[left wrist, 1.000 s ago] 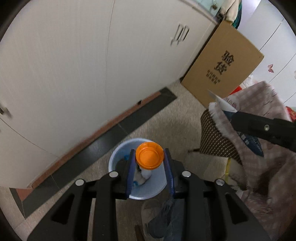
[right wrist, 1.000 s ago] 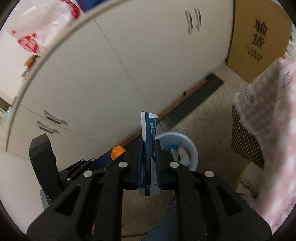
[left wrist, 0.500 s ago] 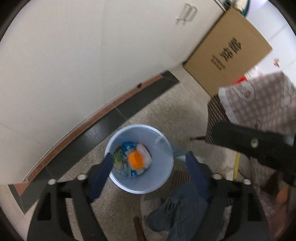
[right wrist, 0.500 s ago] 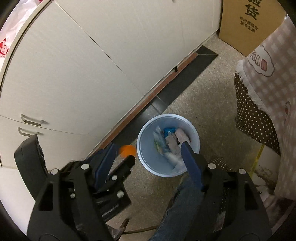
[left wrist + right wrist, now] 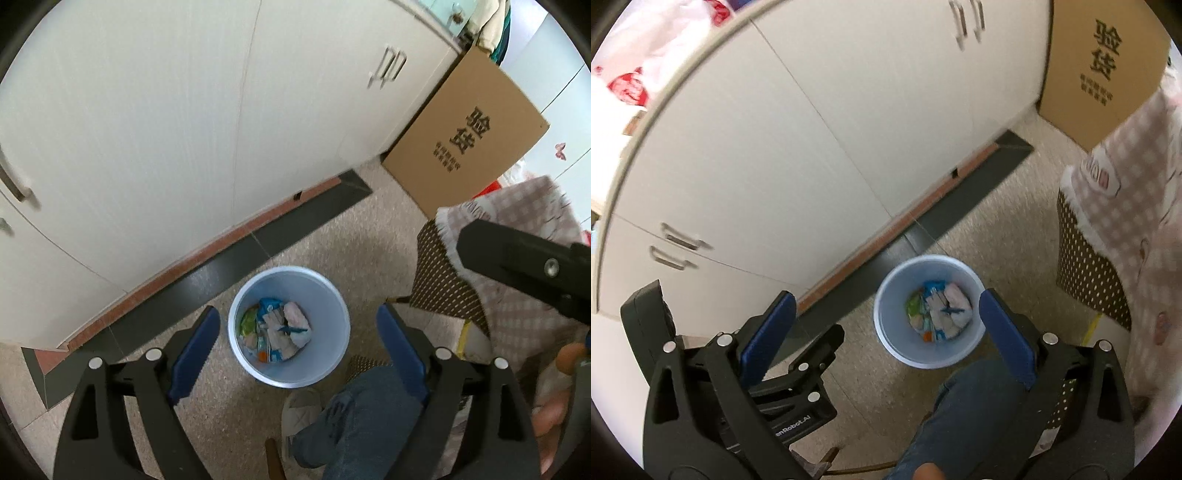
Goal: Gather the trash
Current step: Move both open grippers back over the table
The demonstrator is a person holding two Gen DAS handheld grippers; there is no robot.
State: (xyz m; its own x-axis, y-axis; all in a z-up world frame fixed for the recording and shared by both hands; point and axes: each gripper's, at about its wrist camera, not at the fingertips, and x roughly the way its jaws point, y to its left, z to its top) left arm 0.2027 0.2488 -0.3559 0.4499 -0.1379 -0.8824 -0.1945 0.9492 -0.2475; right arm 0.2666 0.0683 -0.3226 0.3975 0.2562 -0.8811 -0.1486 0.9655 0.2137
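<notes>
Both claws hang spread wide and empty above the floor: the left claw frames the pale blue bin between its blue pads, and the right claw stands beside it, the bin sitting toward its right finger. Largest in view is the white cabinet front, running along a dark floor border just behind the bin; next a cardboard box leaning at the cabinet's far end, then a checked cloth draped over a dotted surface to the right — whether it covers a desk cannot be told. The collected trash — wrappers and a small orange piece — lies in the bottom of the bin, well below the rim. Judged from this, the drop is done and more litter must be sought. Risks: a low swing of either claw could clip the rim and tip the light bin, spilling its contents; the two claws, held close together, could knock each other; the cloth fringe could snag a finger. Open floor lies left and ahead of the bin; the operator's leg and shoe crowd the near side.
</notes>
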